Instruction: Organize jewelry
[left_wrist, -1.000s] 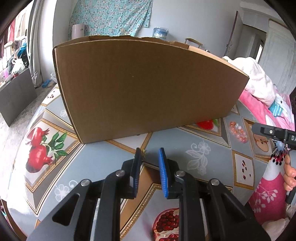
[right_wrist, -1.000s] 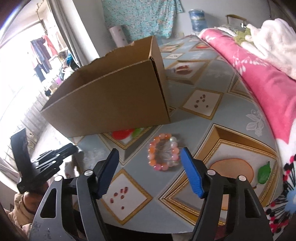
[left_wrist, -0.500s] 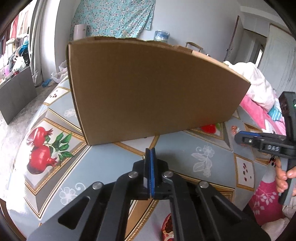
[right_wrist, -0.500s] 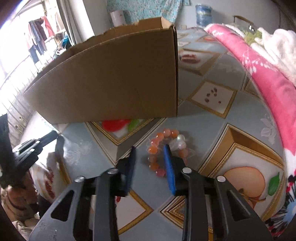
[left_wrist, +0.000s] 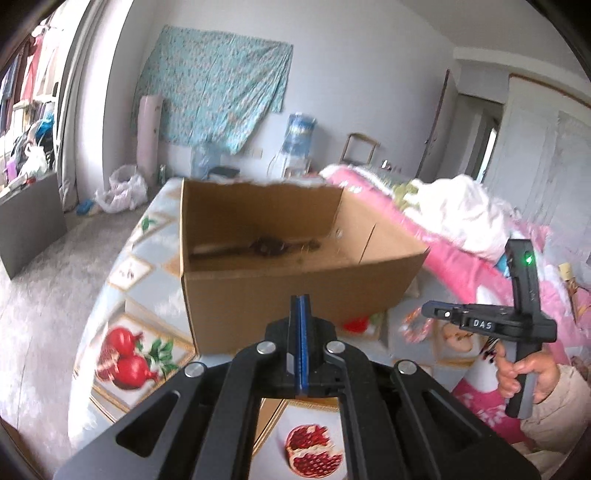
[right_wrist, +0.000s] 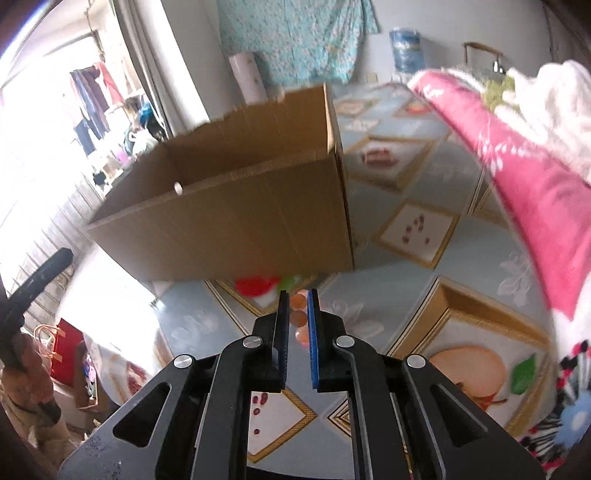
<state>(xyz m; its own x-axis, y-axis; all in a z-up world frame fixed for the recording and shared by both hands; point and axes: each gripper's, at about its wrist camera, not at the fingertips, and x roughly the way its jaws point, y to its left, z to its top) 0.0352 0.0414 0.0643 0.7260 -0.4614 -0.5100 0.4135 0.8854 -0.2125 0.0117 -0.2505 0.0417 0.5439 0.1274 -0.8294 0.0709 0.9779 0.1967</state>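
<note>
The left gripper (left_wrist: 301, 306) is closed tight, its blue pads pressed flat together. I cannot see anything between them, though something tiny could hide there. It is up in front of the cardboard box (left_wrist: 280, 295), which stands open on the table (left_wrist: 155, 295). Some dark things lie on the box floor.

The right gripper (right_wrist: 298, 306) points down at the table, and its jaws are closing on the bead bracelet (right_wrist: 298, 317). Orange beads show in the narrow gap between the pads. The bracelet is just in front of the box.
</note>
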